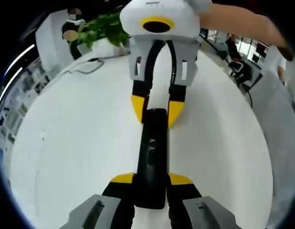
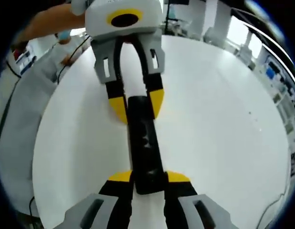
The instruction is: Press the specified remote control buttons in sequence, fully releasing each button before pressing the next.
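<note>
You had the long black remote control (image 1: 151, 157) lying on the round white table (image 1: 66, 143), between the two grippers. Your left gripper (image 1: 151, 183) sat at its near end, your right gripper (image 1: 157, 110) opposite. A potted green plant (image 1: 102, 28) stood behind, at the table's far edge.

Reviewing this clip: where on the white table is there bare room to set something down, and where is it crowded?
The white table is bare on both sides of the black remote, out to its edges. The crowded strip is the middle: the left gripper and right gripper each clamp an end of the remote. A potted plant and a cable occupy one far edge.
</note>
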A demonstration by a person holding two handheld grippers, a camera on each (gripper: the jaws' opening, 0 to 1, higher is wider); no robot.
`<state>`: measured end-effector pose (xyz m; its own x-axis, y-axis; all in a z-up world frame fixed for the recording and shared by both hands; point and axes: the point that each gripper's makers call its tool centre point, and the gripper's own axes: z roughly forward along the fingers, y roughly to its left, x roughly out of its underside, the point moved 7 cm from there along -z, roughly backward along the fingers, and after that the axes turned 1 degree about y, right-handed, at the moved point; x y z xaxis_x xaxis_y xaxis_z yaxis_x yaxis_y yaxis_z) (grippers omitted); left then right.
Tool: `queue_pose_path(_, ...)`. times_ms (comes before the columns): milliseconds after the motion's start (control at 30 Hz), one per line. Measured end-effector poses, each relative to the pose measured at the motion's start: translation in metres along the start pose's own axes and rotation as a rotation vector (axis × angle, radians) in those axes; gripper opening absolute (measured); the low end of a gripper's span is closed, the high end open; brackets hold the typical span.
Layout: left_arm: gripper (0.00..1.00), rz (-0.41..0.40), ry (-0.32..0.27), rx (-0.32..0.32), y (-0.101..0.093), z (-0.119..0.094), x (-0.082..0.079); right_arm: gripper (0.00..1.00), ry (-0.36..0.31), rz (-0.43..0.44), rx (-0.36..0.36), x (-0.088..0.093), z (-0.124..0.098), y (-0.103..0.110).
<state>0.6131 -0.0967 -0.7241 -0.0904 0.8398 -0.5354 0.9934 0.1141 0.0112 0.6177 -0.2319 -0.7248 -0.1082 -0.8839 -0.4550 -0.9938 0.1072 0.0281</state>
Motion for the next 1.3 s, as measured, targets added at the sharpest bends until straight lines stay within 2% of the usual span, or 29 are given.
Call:
queue_pose_path(300, 0.25, -0.010, -0.001, -0.009, 0.000, -0.002, 0.000, 0.23, -0.023, 0.033, -0.001, -0.001, -0.001, 0.001)
queue_pose_path(433, 0.27, -0.022, -0.004, -0.011, 0.001, -0.003, 0.000, 0.25, -0.028, 0.042, 0.000, -0.001, -0.002, 0.001)
queue_pose_path(600, 0.35, -0.026, -0.005, 0.006, -0.002, -0.003, 0.000, 0.26, -0.070, 0.068, -0.006, -0.002, -0.004, 0.000)
queue_pose_path(767, 0.36, -0.027, -0.006, 0.003, -0.003, -0.002, -0.001, 0.28, -0.086, 0.070, 0.001, -0.006, -0.010, 0.001)
queue_pose_path(933, 0.38, -0.056, -0.054, -0.012, -0.002, -0.010, -0.007, 0.31, -0.109, 0.070, 0.007, -0.008, -0.015, 0.004)
queue_pose_path(1033, 0.38, -0.055, -0.061, -0.020, -0.005, -0.015, -0.009, 0.32, -0.128, 0.074, 0.014, -0.009, -0.020, 0.007)
queue_pose_path(1200, 0.39, -0.058, -0.081, -0.032, -0.010, -0.027, -0.011, 0.34, -0.154, 0.076, 0.018, -0.012, -0.030, 0.018)
queue_pose_path(1300, 0.39, -0.080, -0.115, -0.046, -0.014, -0.036, -0.014, 0.35, -0.169, 0.075, 0.026, -0.014, -0.035, 0.025)
